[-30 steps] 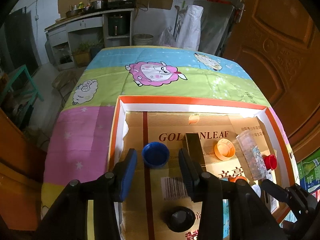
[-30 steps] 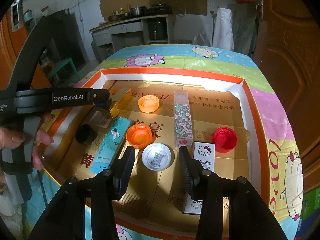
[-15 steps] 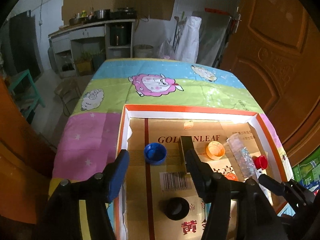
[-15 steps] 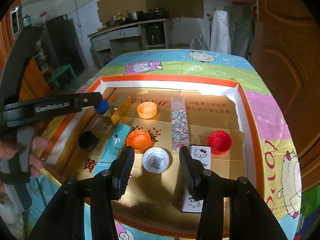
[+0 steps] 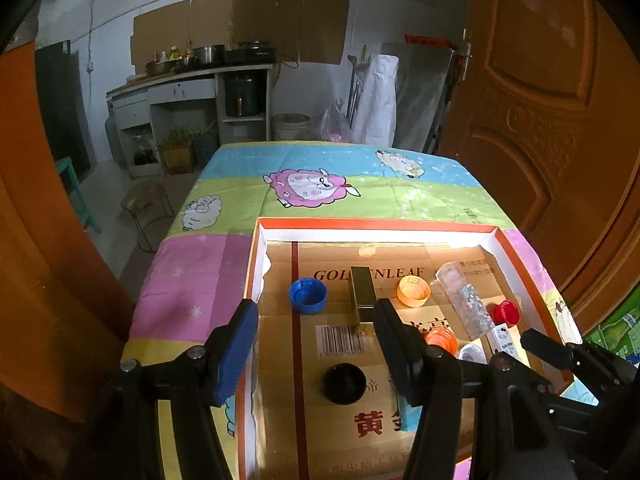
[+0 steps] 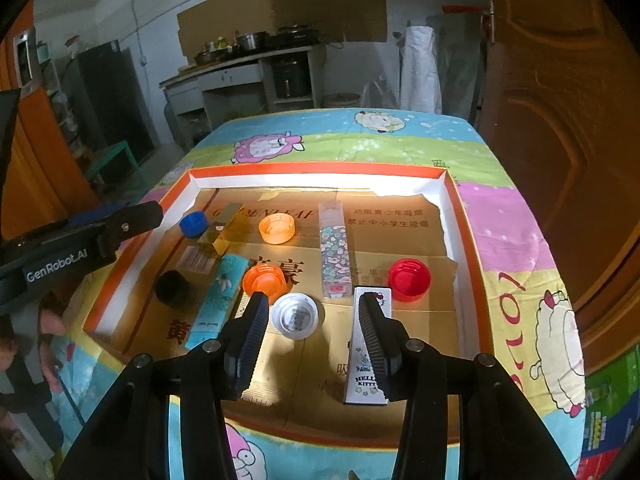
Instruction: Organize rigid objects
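A shallow orange-rimmed cardboard tray (image 5: pixel 524 256) (image 6: pixel 466 216) lies on the quilted table. In it lie a blue cap (image 5: pixel 307 295) (image 6: pixel 193 224), a gold box (image 5: pixel 363 297) (image 6: pixel 222 230), a light orange cap (image 5: pixel 413 290) (image 6: pixel 277 229), a floral clear box (image 5: pixel 464 300) (image 6: pixel 334 252), a red cap (image 5: pixel 506 312) (image 6: pixel 409 280), an orange cap (image 6: pixel 265 280), a white cap (image 6: pixel 295 315), a black cap (image 5: pixel 345 382) (image 6: pixel 173 288), a teal box (image 6: pixel 218 300) and a Hello Kitty box (image 6: pixel 368 376). My left gripper (image 5: pixel 314 340) is open above the tray's near left. My right gripper (image 6: pixel 314 328) is open above the white cap.
The tray sits on a bright sheep-pattern quilt (image 5: pixel 312 188). A wooden door (image 5: pixel 552 120) stands close on the right. A counter with pots (image 5: pixel 192 76) and a stool (image 5: pixel 146 200) stand beyond the table. A hand holds the left gripper in the right wrist view (image 6: pixel 52 316).
Both grippers have pulled back and up from the tray, still open. The objects in the tray have not moved.
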`<state>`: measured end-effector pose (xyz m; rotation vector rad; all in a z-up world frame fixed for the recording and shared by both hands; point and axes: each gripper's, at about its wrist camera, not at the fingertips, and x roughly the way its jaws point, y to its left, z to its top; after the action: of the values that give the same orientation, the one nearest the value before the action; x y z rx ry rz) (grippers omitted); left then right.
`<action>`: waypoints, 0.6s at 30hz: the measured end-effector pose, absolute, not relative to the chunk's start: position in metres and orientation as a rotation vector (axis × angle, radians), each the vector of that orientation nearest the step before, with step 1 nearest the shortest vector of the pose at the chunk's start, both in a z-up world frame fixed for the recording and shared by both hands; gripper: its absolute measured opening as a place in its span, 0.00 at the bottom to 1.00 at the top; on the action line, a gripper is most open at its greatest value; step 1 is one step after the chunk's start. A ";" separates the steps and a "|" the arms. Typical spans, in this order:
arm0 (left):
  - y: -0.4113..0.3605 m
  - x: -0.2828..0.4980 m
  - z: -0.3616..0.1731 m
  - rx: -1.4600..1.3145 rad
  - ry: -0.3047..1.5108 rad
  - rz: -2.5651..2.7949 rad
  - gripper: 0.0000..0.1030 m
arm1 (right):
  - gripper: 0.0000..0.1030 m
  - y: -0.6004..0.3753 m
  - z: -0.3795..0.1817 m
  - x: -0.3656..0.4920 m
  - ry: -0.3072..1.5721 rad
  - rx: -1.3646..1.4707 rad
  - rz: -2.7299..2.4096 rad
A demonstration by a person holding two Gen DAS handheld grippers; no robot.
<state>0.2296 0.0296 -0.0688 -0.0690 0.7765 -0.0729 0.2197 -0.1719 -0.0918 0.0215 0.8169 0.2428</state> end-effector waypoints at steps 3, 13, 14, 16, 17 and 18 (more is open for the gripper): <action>0.028 0.222 -0.065 -0.061 0.763 -0.071 0.58 | 0.47 -0.170 -0.088 0.215 0.811 0.022 0.240; 0.025 0.188 -0.050 -0.058 0.710 -0.063 0.58 | 0.47 -0.170 -0.071 0.197 0.773 0.021 0.226; 0.024 0.185 -0.050 -0.055 0.710 -0.063 0.58 | 0.47 -0.170 -0.069 0.194 0.767 0.019 0.224; 0.024 0.179 -0.048 -0.047 0.707 -0.062 0.58 | 0.47 -0.169 -0.065 0.190 0.760 0.015 0.225; 0.024 0.177 -0.048 -0.044 0.706 -0.061 0.58 | 0.47 -0.169 -0.064 0.188 0.757 0.013 0.224; 0.024 0.175 -0.047 -0.044 0.704 -0.061 0.58 | 0.47 -0.169 -0.062 0.185 0.753 0.010 0.222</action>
<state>0.1746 0.0241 -0.0468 -0.0438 0.7044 -0.0613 0.1851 -0.1685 -0.0625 0.0101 0.7533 0.2222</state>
